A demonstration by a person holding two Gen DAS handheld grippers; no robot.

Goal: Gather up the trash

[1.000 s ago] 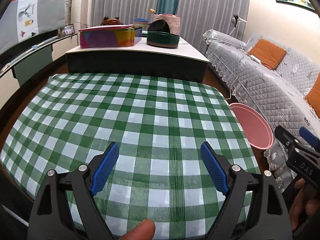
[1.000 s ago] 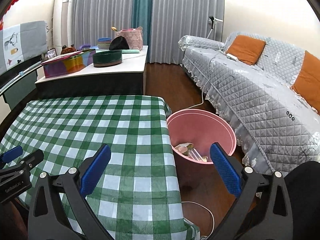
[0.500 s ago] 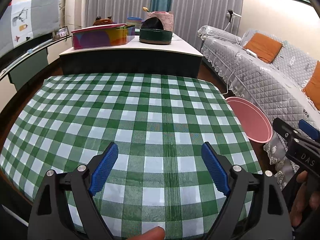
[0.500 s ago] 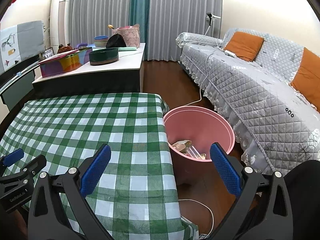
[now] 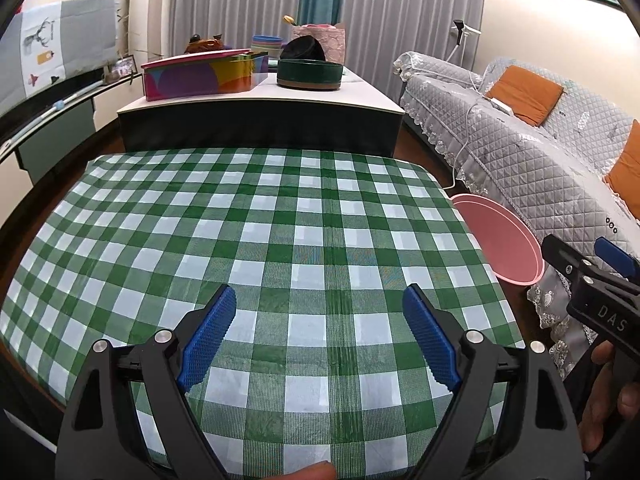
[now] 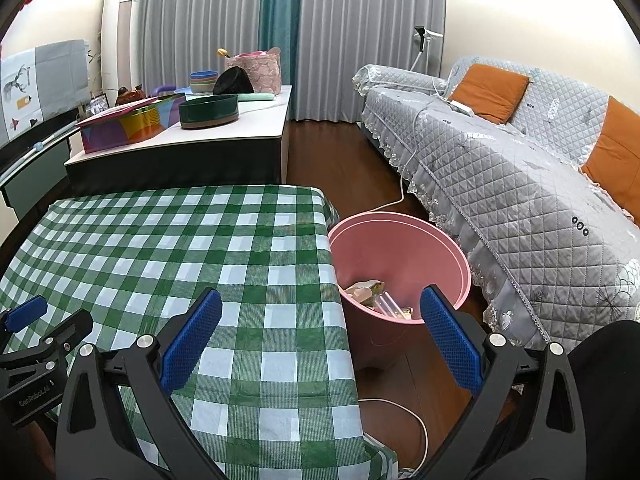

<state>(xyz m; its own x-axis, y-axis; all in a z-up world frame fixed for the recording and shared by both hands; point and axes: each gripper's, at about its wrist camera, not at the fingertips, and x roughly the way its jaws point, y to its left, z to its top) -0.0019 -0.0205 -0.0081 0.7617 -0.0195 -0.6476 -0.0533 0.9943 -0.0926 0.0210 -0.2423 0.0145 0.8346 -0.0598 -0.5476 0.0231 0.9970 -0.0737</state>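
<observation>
The left gripper (image 5: 318, 336) was held low over the near part of the green-checked tablecloth (image 5: 256, 232), its blue-padded jaws spread wide with nothing between them; only bare cloth was seen in the gap. The right gripper (image 6: 320, 336) was held at the tablecloth's right edge, its jaws likewise spread wide and empty, one finger over the cloth and the other over the floor side. The pink bin (image 6: 404, 252) was seen standing on the wooden floor just beside the tablecloth's right edge, between the table and the grey quilted sofa (image 6: 520, 184). Trash (image 6: 372, 296), a few wrappers and clear pieces, was seen lying at the bottom of the bin, beyond the right gripper's fingers and framed between them, not touched by either pad. In the left wrist view the bin's rim was seen off to the right of the jaws, well outside their gap, and the right gripper's black body was seen at the frame's right margin, a hand (image 5: 608, 400) wrapped around it. A low white-topped table (image 5: 260, 96) carrying a colourful box (image 5: 200, 76) and a dark green round tin (image 5: 310, 74) was seen beyond the tablecloth's far edge.
</observation>
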